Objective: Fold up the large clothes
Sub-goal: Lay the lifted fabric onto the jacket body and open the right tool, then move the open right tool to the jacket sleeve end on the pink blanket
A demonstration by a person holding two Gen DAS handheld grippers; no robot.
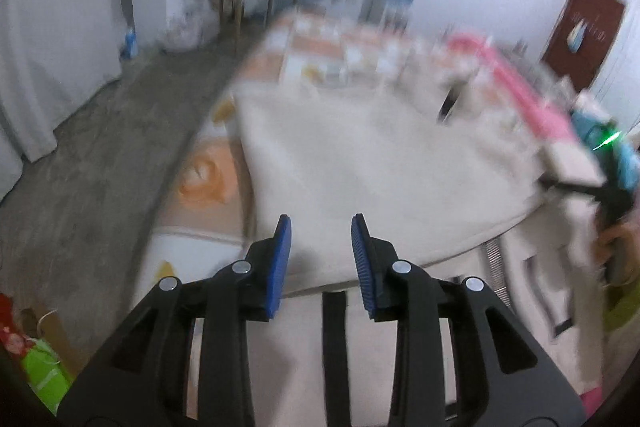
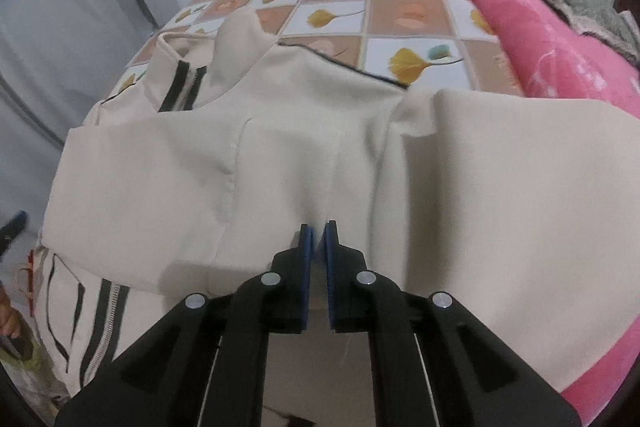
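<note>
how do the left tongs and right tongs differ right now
The left tongs stand open with a wide gap and hold nothing; the right tongs are nearly closed, pinching the cream jacket. The left view is motion-blurred; the right view is sharp. Both have blue pads.

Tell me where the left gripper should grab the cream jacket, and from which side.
Probably the near folded edge of the jacket, just ahead of the open left gripper. Come in low from the near side, one finger under and one over: that edge lies flat with a shadowed lip. The right gripper seems already pinched on its own fold.
</note>
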